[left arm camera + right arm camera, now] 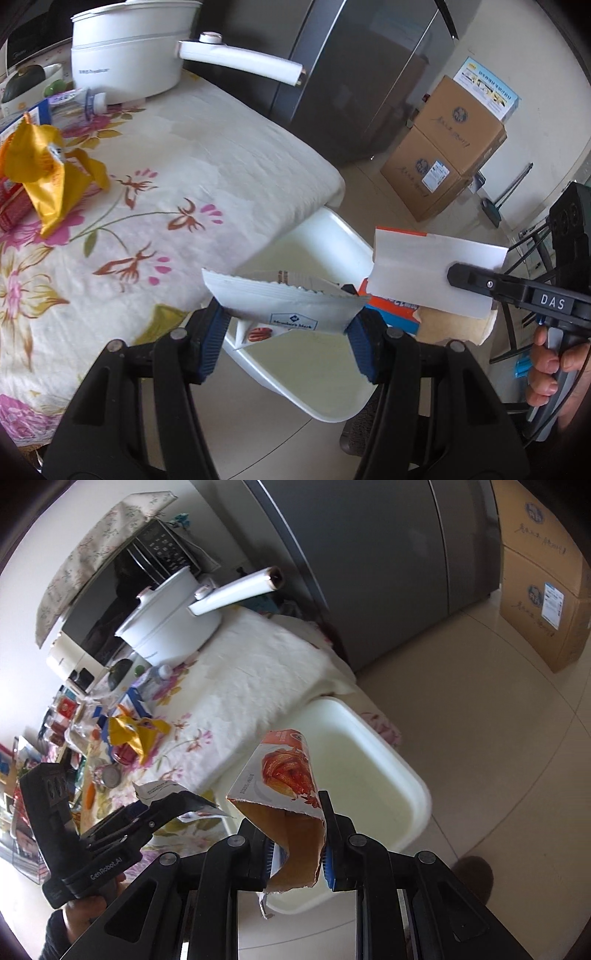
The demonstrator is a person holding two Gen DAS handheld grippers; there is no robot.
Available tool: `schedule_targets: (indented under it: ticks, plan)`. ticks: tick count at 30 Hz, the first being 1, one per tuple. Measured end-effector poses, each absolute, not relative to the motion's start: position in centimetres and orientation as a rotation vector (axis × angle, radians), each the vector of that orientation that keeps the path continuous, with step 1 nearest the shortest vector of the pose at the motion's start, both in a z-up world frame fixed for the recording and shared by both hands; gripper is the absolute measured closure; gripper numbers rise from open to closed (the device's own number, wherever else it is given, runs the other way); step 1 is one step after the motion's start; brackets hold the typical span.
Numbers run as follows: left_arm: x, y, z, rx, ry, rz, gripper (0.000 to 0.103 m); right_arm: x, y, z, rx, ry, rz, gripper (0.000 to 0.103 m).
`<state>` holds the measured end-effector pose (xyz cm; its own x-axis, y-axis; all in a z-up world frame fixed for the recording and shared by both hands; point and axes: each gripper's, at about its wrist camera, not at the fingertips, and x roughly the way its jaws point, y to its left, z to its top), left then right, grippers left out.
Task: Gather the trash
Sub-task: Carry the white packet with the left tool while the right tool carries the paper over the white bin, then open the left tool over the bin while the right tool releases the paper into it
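Both grippers (286, 325) (297, 853) tilt downward, clamping wrappers above bin (406, 775).

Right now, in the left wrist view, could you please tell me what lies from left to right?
Crumpled yellow plastic wrapper → white snack pouch in the left gripper → torn cardboard food box in the right gripper → stacked brown cardboard cartons.

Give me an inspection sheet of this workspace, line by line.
Surface: floral tablecloth over the table, partly bare.
Job's things: white snack pouch and torn cardboard food box, both held above the white plastic bin, which looks empty.
Clutter: crumpled yellow wrapper, white electric pot, bottles, packets.
Grippers: left gripper shut on the pouch; right gripper shut on the box.
Cables: nothing seen.
Surroundings: grey refrigerator, stacked brown cartons, tiled floor.
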<state>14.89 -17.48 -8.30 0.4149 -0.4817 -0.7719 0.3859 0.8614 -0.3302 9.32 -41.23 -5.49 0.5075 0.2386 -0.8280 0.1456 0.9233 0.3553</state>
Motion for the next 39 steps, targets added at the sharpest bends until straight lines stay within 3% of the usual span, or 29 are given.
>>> schedule_targets:
  ticks: [2, 5, 11, 16, 19, 20, 21, 39]
  plan:
    - [15.0, -17.8, -8.7, -0.105, 1.018, -0.547, 0.037, 9.1, -41.8, -5.8, 0.407, 1.058, 0.045, 0.081]
    - [15.1, -18.5, -9.3, -0.051, 1.038, -0.475, 0.013, 9.0, -42.0, -6.0, 0.410, 1.068, 0.031, 0.081]
    - [14.7, -18.5, -9.1, 0.016, 1.025, -0.406, 0.003, 8.9, -42.3, -6.1, 0.412, 1.075, 0.022, 0.081]
    - [14.5, -17.8, -8.8, 0.046, 1.016, -0.379, 0.001, 9.2, -41.9, -6.3, 0.405, 1.088, 0.017, 0.077]
    - [14.5, -17.4, -8.7, 0.058, 1.017, -0.362, 0.001, 9.4, -41.8, -6.4, 0.413, 1.099, -0.014, 0.056]
    - [14.6, -17.3, -8.7, 0.057, 1.019, -0.357, 0.001, 9.4, -41.9, -6.4, 0.426, 1.095, -0.017, 0.042]
    - [14.7, -17.1, -8.7, 0.054, 1.021, -0.351, 0.001, 9.4, -41.9, -6.3, 0.434, 1.089, -0.020, 0.035]
    - [15.8, -8.7, -7.2, -0.031, 1.058, -0.185, 0.001, 12.7, -35.5, -4.8, 0.331, 1.078, 0.042, 0.020]
